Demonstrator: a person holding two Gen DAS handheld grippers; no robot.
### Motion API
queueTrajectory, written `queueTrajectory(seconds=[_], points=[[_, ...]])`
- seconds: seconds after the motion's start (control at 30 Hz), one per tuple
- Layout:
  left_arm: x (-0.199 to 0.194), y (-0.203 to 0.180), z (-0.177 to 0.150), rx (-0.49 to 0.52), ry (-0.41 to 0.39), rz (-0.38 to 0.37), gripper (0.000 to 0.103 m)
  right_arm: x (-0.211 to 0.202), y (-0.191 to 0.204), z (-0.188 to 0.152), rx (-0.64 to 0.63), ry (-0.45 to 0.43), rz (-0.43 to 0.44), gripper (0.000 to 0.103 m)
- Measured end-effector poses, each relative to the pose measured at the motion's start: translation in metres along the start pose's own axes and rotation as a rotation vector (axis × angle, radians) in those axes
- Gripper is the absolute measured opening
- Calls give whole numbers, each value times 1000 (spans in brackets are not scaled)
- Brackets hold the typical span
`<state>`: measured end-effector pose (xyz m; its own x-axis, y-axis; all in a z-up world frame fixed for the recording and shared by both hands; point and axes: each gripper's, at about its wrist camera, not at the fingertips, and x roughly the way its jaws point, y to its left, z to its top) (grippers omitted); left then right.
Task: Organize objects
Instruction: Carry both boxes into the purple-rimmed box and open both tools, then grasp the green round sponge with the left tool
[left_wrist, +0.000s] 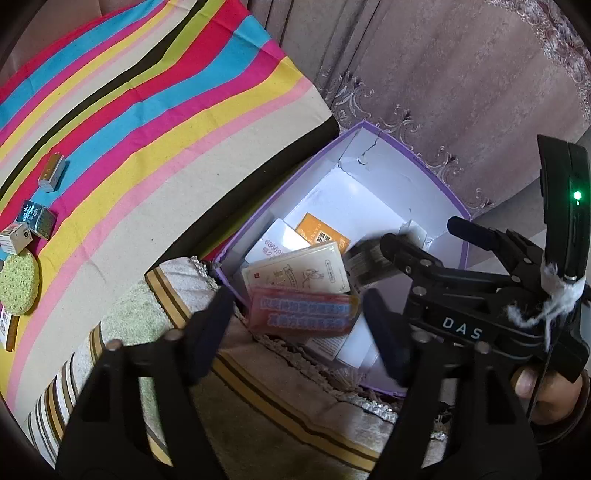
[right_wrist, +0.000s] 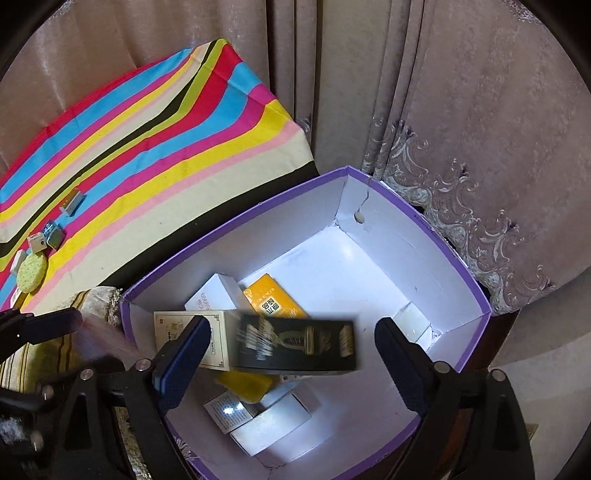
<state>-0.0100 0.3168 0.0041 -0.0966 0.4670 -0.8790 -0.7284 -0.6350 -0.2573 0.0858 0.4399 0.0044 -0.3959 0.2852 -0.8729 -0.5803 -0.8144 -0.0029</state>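
A purple box with a white inside (left_wrist: 402, 162) (right_wrist: 458, 258) holds several small packages. My left gripper (left_wrist: 295, 325) is open over its near corner; a blurred red packet (left_wrist: 303, 314) lies between and just beyond the fingers, loose. My right gripper (right_wrist: 291, 354) is open above the box; a blurred black box with gold print (right_wrist: 299, 343) hangs free between the fingers, touching neither. A cream box (right_wrist: 184, 332), an orange box (right_wrist: 273, 295) and white boxes (right_wrist: 273, 424) lie inside.
A striped cloth (left_wrist: 147, 110) covers the table at left. On it lie small boxes (left_wrist: 37, 218), a grey pack (left_wrist: 53, 171) and a round green sponge (left_wrist: 18, 288). Pink curtains (right_wrist: 443, 110) hang behind. A striped towel (left_wrist: 147, 332) lies by the box.
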Motion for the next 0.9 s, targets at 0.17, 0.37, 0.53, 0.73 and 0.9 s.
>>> queueTrajectory(seconds=[0.17,0.37,0.53,0.73,0.9], points=[[-3,10,0,-41,-8,-9,80,0,2,1,7,-3,29,94],[-12,41,-4,-123,-13,31,81,-2,15,3,-20,-3,66,94],[-28,72,-11,-175,-41,77,81,-6,42,6,-69,-8,99,94],[-54,126,-31,-266,-74,140,81,-8,82,9,-147,-3,143,94],[-75,176,-53,-366,-96,186,81,-8,118,10,-216,11,196,94]])
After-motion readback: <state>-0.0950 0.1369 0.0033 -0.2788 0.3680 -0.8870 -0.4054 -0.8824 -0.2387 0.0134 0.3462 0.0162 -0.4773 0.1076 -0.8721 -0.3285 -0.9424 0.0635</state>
